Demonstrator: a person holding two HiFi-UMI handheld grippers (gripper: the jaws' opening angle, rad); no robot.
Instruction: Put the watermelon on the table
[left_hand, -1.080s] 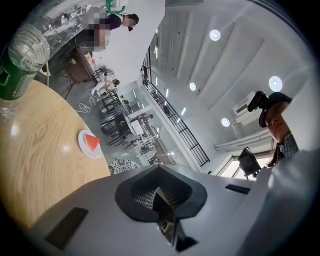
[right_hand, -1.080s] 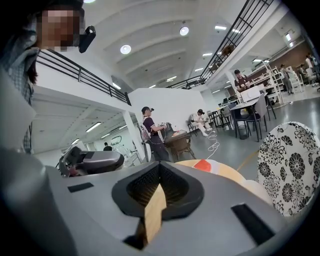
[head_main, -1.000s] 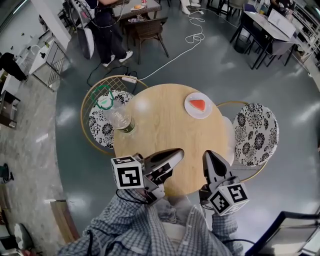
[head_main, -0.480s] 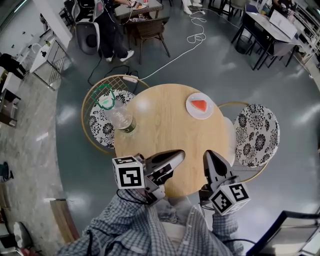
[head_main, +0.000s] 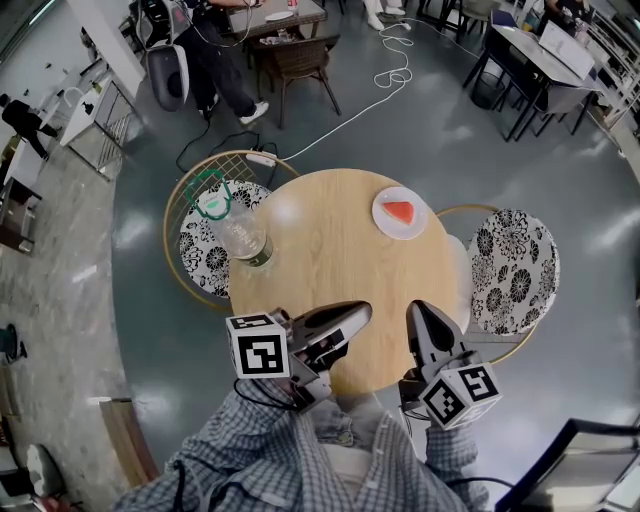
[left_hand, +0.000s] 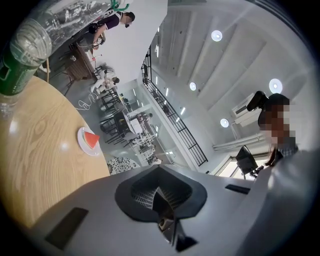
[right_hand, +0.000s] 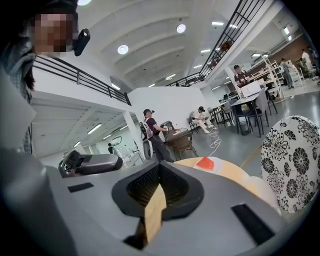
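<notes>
We see the watermelon (head_main: 398, 211), a red slice, lying on a white plate (head_main: 380, 222) at the far right part of the round wooden table (head_main: 320, 265), near its edge. It is well apart from both grippers, which hang over the near edge of the table, close to the person in the checked shirt (head_main: 290, 460). The left gripper (head_main: 360, 311) points level across the wood. Its jaws are pressed together and we find nothing between them. The right gripper (head_main: 416, 310) is tilted a little downward. Its jaws also stand together and hold nothing, and only a thin strip of the table's wood shows through the slit between them. At the left edge of the table stands a clear plastic bottle (head_main: 238, 236) with a green label. Two chairs with black-and-white flowered cushions stand beside the table, one on the left (head_main: 200, 255) behind the bottle and one on the right (head_main: 515, 265). A white cable (head_main: 380, 85) lies on the grey floor beyond the table.
</notes>
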